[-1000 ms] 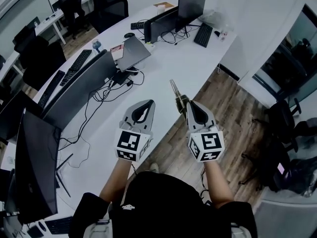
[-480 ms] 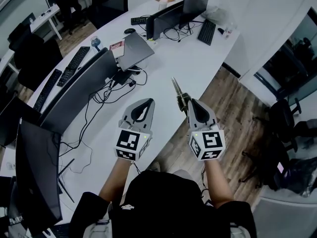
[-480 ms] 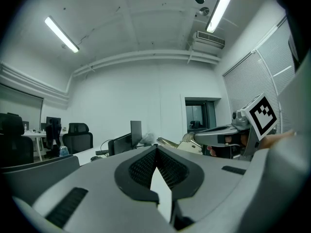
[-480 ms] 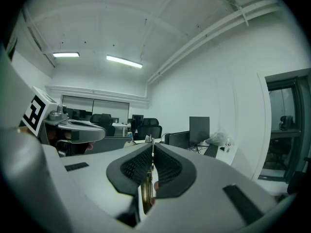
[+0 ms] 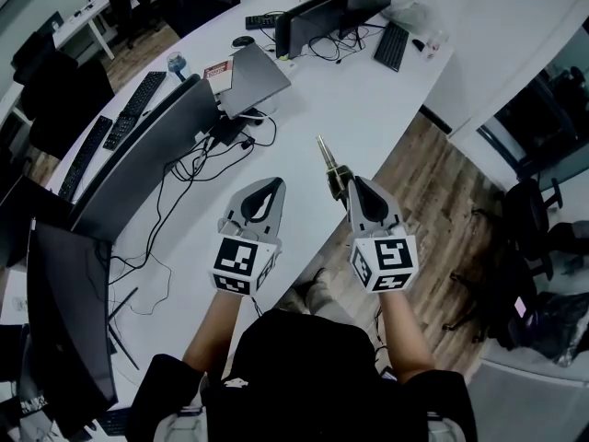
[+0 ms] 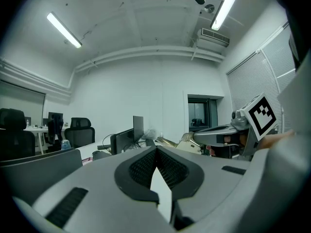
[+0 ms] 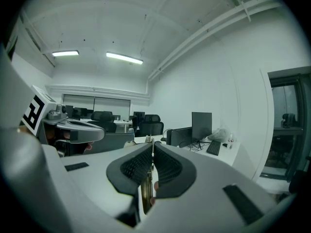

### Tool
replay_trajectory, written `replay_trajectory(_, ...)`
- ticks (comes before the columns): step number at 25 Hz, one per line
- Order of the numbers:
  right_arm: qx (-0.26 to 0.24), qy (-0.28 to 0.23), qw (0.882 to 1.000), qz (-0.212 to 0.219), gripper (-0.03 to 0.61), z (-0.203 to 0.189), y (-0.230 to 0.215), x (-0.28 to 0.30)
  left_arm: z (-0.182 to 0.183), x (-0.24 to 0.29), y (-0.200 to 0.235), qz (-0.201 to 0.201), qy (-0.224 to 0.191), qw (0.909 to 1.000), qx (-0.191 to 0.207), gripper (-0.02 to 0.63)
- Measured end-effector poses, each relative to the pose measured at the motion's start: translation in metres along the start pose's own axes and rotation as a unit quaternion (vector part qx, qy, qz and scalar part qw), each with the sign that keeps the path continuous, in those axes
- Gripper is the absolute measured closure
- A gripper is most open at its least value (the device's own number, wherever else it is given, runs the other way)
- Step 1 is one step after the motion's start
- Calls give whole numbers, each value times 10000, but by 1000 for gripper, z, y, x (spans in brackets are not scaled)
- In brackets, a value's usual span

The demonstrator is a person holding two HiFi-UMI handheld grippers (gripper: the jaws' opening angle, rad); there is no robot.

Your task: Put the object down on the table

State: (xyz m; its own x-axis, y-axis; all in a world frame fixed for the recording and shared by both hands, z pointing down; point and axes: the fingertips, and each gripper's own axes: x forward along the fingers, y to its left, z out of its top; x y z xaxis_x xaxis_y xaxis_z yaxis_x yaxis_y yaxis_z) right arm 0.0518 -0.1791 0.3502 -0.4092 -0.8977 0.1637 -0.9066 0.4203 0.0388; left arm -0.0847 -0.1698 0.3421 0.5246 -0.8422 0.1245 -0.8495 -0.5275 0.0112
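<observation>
My right gripper (image 5: 352,184) is shut on a thin brass-coloured metal object (image 5: 329,161), whose pointed end sticks out forward past the jaws. It hangs in the air over the near edge of the white curved table (image 5: 368,90). In the right gripper view the object (image 7: 145,191) shows edge-on between the ribbed pads. My left gripper (image 5: 274,184) hovers beside it over the table, shut with nothing in it. In the left gripper view the object (image 6: 171,142) and the right gripper (image 6: 221,132) show to the right.
Monitors (image 5: 147,159) and cables (image 5: 198,168) run along the table's left. A closed laptop (image 5: 250,79), keyboards (image 5: 394,44) and further monitors (image 5: 317,21) lie farther back. A bare stretch of table lies ahead of the grippers. Wooden floor (image 5: 433,182) is at the right.
Both grippers have kept their pose and grip. The head view has shifted slightly, and the person's feet now show at the table's edge.
</observation>
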Motion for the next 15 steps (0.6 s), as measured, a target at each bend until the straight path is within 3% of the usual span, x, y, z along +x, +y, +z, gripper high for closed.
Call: replay_trajectory(15,41,413,9985,358,551,-41,-19,40,-35,34,7,290,403,9984,-260,600)
